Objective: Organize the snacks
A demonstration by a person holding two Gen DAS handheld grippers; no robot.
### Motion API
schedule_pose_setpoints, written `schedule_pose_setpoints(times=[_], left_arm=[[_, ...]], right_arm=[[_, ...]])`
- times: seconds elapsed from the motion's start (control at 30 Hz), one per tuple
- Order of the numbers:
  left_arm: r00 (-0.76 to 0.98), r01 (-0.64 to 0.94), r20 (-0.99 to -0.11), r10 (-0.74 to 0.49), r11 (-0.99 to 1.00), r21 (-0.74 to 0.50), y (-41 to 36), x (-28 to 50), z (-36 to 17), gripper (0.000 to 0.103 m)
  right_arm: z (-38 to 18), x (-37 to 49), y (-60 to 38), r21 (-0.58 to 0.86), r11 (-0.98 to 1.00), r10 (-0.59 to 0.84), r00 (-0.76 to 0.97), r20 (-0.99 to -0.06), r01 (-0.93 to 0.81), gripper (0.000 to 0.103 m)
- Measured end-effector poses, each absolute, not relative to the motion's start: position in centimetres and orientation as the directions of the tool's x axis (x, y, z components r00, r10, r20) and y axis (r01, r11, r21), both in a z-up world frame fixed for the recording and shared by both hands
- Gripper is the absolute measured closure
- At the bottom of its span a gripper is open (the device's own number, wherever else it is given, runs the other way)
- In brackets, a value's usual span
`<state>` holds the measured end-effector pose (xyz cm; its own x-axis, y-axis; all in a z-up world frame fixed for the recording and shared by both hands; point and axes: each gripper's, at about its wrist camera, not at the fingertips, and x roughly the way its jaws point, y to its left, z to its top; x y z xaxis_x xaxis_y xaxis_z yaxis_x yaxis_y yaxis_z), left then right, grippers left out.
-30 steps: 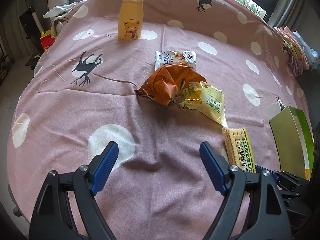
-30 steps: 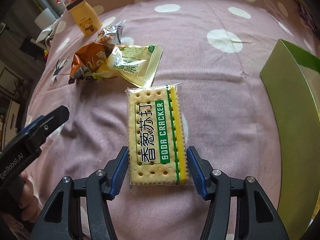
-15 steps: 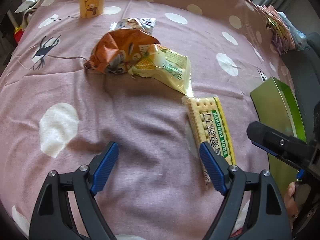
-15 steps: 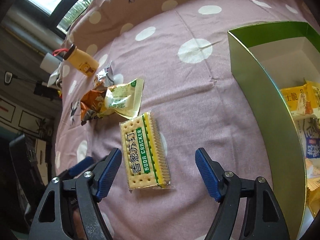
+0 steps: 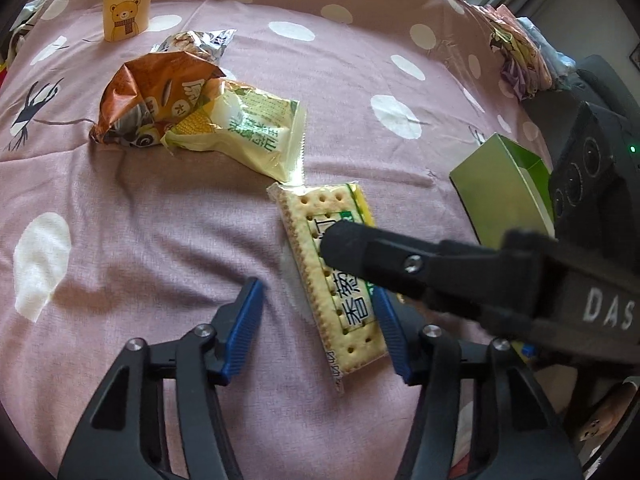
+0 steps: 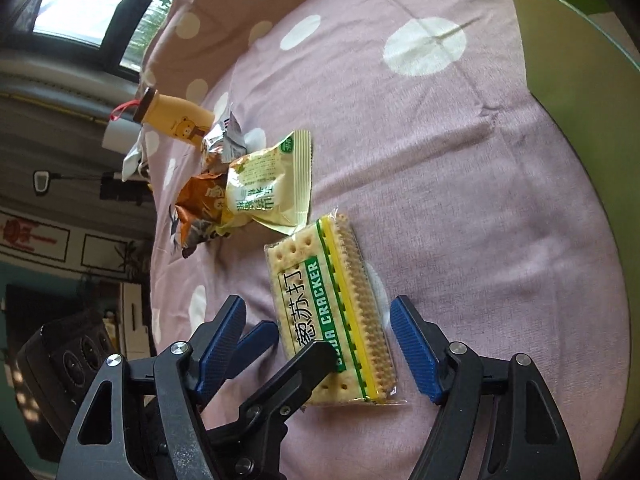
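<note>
Right now both tools are converging on the same soda cracker pack, which is lying flat on the pink dotted cloth of the worktop. The left tool is closing its jaws around the near end of the pack; its right pad is lying against the pack's edge while the left pad is standing clear, so nothing is clamped yet. The right tool is hanging released, its jaws straddling the pack without pressing it. Beyond the pack, a yellow snack bag and an orange bag are waiting in a heap, with a bear-print bottle farther off. Judging by this, the step in hand is picking up the crackers; the next move is calling for a firm clamp, a lift, and a carry to the green box just beside.
</note>
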<state>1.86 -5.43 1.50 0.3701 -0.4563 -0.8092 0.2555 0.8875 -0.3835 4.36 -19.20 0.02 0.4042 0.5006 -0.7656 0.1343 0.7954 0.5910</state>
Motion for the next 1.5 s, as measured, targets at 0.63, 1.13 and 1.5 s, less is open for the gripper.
schedule_pose_setpoints(times=[0.63,1.13,1.5], left_arm=[[0.487,0.345,-0.729,-0.481,0.873,-0.345,-6.3,0.2,4.2,0.068],[0.585,0.407,-0.606,-0.539,0.841,-0.356,-5.8,-1.9,7.6,0.068],[0.616,0.434,-0.552,-0.562,0.827,-0.358,-5.3,-3.0,9.0,0.068]], right_arm=[[2.1,2.7,-18.8,0.533,0.840,0.437,0.460,-0.773,0.097,0.049],[7.3,-0.2,-18.1,0.500,0.865,0.383,0.591,-0.710,0.041,0.049],[9.2,-1.6,-17.4,0.473,0.881,0.346,0.641,-0.685,0.030,0.049]])
